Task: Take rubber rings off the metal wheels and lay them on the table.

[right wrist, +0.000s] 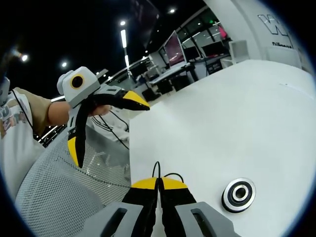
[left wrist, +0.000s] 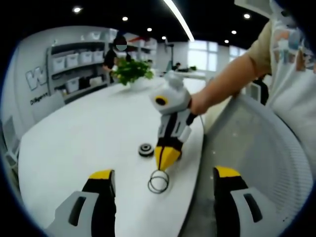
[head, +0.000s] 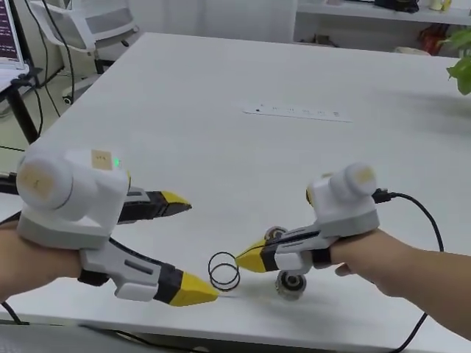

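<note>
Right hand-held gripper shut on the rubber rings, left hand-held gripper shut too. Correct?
No. The left hand-held gripper is open: the left gripper view shows its jaws wide apart. The right hand-held gripper is shut on the rubber rings, as stated.

A flat white strip with small dark marks lies on the far half of a white tabletop in an open-plan office. A leafy green plant rises at the far right, and a white mesh-backed chair sits beyond the tabletop's left corner, near a lit screen. In the left gripper view, wall shelves hold rows of white bins, a person stands behind the plant, and a strip light crosses the dark ceiling.
</note>
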The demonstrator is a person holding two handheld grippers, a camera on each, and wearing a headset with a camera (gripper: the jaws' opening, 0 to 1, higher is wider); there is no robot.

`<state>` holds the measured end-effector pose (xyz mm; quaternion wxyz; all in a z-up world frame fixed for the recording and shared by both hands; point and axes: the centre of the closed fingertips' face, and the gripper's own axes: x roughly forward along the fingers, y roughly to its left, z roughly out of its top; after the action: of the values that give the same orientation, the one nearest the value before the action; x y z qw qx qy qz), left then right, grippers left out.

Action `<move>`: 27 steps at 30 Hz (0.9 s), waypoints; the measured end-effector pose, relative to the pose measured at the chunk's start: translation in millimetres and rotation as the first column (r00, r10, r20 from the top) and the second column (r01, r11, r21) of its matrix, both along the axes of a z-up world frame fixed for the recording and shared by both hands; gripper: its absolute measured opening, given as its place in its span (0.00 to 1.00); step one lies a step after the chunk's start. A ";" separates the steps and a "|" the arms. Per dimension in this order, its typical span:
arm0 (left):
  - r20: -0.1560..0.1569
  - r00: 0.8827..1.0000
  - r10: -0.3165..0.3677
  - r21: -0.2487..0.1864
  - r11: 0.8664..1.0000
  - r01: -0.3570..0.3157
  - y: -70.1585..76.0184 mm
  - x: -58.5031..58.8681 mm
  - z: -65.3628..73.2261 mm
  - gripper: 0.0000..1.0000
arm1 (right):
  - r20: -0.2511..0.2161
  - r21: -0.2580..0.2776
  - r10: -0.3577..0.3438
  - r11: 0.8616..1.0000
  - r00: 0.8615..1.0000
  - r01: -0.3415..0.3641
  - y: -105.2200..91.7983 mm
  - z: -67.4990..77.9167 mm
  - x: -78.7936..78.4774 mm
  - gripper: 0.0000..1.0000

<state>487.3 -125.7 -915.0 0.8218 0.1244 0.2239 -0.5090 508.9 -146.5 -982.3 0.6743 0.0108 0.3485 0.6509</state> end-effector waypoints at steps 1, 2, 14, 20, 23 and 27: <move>-0.001 1.000 0.001 0.000 1.000 -0.001 0.4 0.0 -0.1 0.82 | -0.001 -0.002 0.001 1.000 1.000 -0.001 0.3 -0.6 -0.1 0.00; -0.001 1.000 0.002 0.000 1.000 -0.002 0.6 0.1 -0.1 0.82 | -0.001 -0.007 0.001 1.000 1.000 -0.001 0.6 -1.7 0.1 0.00; -0.004 1.000 0.010 0.000 1.000 -0.010 3.3 -0.4 -0.9 0.82 | -0.005 -0.049 -0.001 0.999 1.000 0.000 -0.3 -12.9 -0.4 0.00; -0.008 1.000 0.013 0.002 1.000 -0.013 4.6 -1.2 -1.8 0.82 | -0.004 -0.056 -0.013 0.998 1.000 0.013 -0.9 -15.6 1.4 0.00; -0.010 1.000 0.013 0.004 1.000 -0.013 4.9 -2.0 -2.3 0.82 | -0.006 -0.068 -0.020 0.998 1.000 0.020 -2.2 -18.5 3.0 0.00; -0.012 1.000 0.014 0.004 1.000 -0.014 5.1 -2.5 -2.7 0.82 | -0.011 -0.079 -0.037 0.996 0.999 0.036 -3.2 -21.1 5.6 0.00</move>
<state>484.8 -120.6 -917.7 0.8237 0.1216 0.2306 -0.5035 514.5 -149.7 -1003.4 0.6838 -0.0054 0.3776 0.6244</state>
